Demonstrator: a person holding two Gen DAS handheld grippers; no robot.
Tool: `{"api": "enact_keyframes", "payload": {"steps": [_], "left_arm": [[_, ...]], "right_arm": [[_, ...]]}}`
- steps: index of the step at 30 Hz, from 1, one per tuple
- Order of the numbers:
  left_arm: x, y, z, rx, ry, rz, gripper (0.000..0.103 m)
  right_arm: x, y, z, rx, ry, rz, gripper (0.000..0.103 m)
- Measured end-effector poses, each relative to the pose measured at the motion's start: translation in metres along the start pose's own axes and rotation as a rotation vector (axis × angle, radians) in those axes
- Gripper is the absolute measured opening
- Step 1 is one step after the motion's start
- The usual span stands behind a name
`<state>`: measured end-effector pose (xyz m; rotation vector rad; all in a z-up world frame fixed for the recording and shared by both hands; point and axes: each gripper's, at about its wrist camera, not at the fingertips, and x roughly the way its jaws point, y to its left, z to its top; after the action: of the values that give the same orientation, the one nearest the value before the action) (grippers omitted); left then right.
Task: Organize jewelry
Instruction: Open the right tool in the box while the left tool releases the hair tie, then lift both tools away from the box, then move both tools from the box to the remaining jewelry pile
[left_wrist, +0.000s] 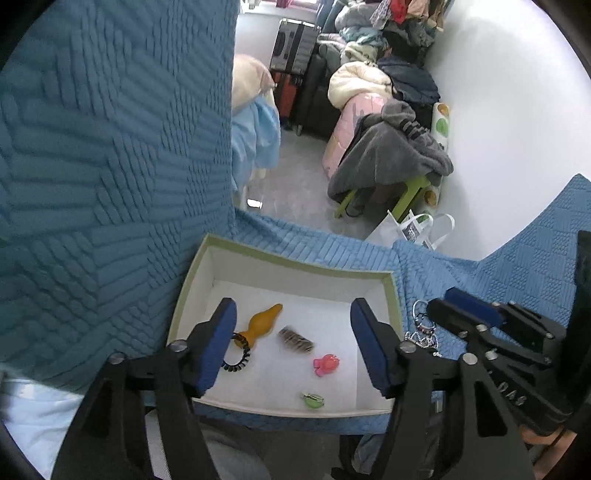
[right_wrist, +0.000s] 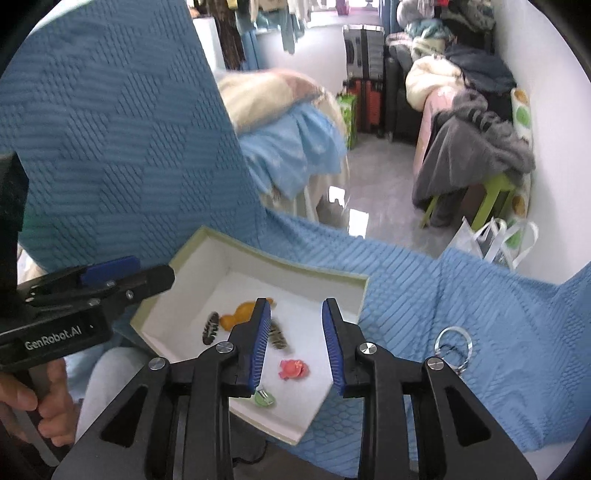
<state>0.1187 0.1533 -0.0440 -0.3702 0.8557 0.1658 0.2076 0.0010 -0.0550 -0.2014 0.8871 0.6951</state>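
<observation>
left wrist view | left gripper (left_wrist: 293, 343) spread over box (left_wrist: 295, 264) | right gripper (right_wrist: 297, 345) spread | keyring (right_wrist: 453, 345) beside box

cluttered bedroom: bed (right_wrist: 280, 147), piled clothes (left_wrist: 373, 44)

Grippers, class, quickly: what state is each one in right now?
Left gripper: open, holding nothing, over the box.
Right gripper: open, holding nothing.
</observation>
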Motion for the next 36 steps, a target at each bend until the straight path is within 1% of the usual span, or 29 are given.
{"api": "enact_keyframes", "payload": {"steps": [1,3,6,10,13,16,19,26,31,36], "left_arm": [[-0.006,-0.003,0.001,0.009,-0.013,0.001,0.066],[-0.017,-0.011,0.003,0.025,-0.040,0.004,0.073],[-0.032,-0.023,0.006,0.037,-0.086,-0.001,0.076],[-0.048,-0.036,0.007,0.043,-0.133,-0.015,0.078],[-0.055,-0.049,0.005,0.072,-0.162,-0.017,0.078],[-0.057,-0.063,0.000,0.093,-0.164,-0.010,0.077],[-0.056,-0.076,-0.004,0.101,-0.176,-0.048,0.077],[-0.046,-0.108,-0.016,0.140,-0.175,-0.067,0.077],[-0.029,-0.134,-0.029,0.175,-0.140,-0.086,0.078],[-0.017,-0.151,-0.041,0.163,-0.125,-0.121,0.077]], "right_arm": [[-0.007,-0.001,0.001,-0.002,-0.014,-0.001,0.027],[-0.023,-0.003,0.004,-0.006,-0.050,-0.008,0.029],[-0.047,-0.008,0.006,-0.005,-0.104,-0.016,0.030],[-0.077,-0.018,0.004,-0.002,-0.168,-0.033,0.030],[-0.094,-0.029,0.000,0.009,-0.204,-0.046,0.030],[-0.106,-0.041,-0.008,0.025,-0.227,-0.054,0.030],[-0.114,-0.053,-0.018,0.046,-0.241,-0.062,0.030],[-0.126,-0.090,-0.051,0.102,-0.263,-0.105,0.030],[-0.128,-0.121,-0.076,0.148,-0.266,-0.131,0.030],[-0.129,-0.140,-0.098,0.167,-0.272,-0.151,0.030]]}}
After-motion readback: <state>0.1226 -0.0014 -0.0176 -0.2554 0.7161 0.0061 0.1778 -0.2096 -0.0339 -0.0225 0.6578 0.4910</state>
